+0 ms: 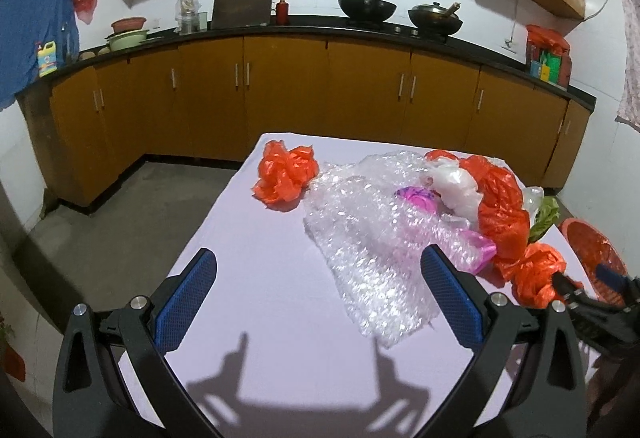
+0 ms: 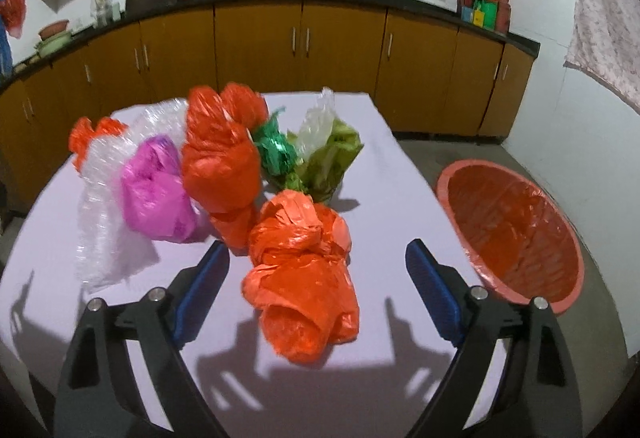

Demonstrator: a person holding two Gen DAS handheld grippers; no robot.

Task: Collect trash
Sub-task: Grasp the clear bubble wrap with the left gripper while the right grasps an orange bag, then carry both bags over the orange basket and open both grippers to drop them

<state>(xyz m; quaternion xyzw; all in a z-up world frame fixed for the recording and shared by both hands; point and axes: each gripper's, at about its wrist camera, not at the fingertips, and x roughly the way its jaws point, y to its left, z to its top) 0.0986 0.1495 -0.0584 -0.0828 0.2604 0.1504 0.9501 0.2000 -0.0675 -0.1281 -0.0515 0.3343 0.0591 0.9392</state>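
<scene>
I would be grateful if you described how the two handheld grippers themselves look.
Both the left gripper and right gripper match: black, curved, slotted arms joined by round silver pivot bolts, each ending in flat rectangular fingers faced with blue textured pads. No cables, markings or sleeves show.

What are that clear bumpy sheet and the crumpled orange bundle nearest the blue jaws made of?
The clear sheet looks like bubble wrap: transparent plastic film, glossy, with rows of small raised bubbles that catch the light. The orange bundle seems to be a thin plastic bag, crumpled and knotted, with shiny creases and slightly see-through folds. Neither could be confirmed by touch.
</scene>
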